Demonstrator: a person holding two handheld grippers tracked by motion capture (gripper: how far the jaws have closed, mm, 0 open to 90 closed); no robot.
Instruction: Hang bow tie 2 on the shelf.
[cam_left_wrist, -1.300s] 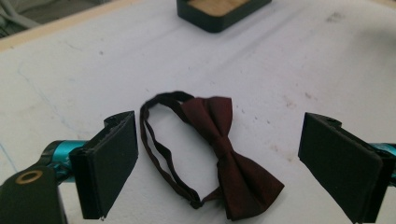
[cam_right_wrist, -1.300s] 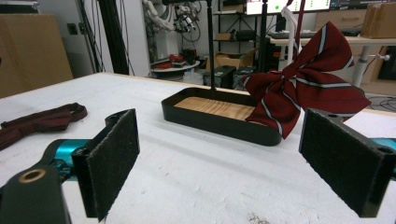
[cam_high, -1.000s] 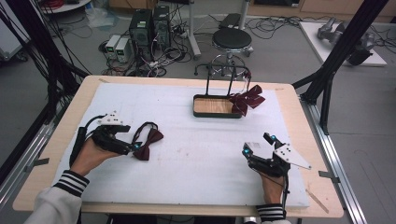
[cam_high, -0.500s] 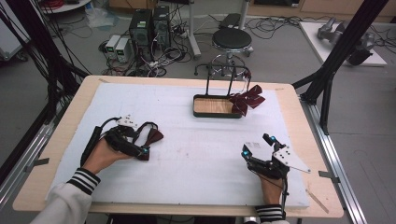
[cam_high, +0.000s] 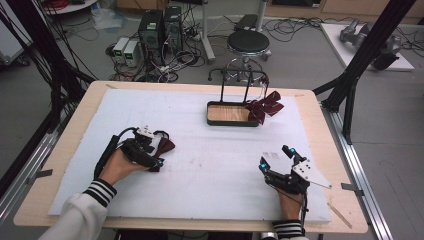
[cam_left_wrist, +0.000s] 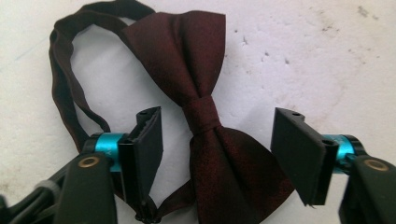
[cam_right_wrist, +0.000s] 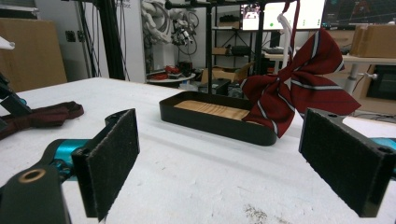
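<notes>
A: Where does the dark red bow tie sit relative to the left gripper?

B: Right between its jaws. The knot lies about midway, nearer the left pad, and the tie's long axis runs away from the tongs, along the jaws rather than across them. One wing lies beyond the tips, the other back towards the hand, and the strap loops off to one side.

A: Gripped?

B: Not yet. The jaws have just been closing, but both pads stand clear of the cloth.

A: And the right gripper?

B: Wide open, holding nothing, well apart on the white mat. The left hand is the near one.
</notes>
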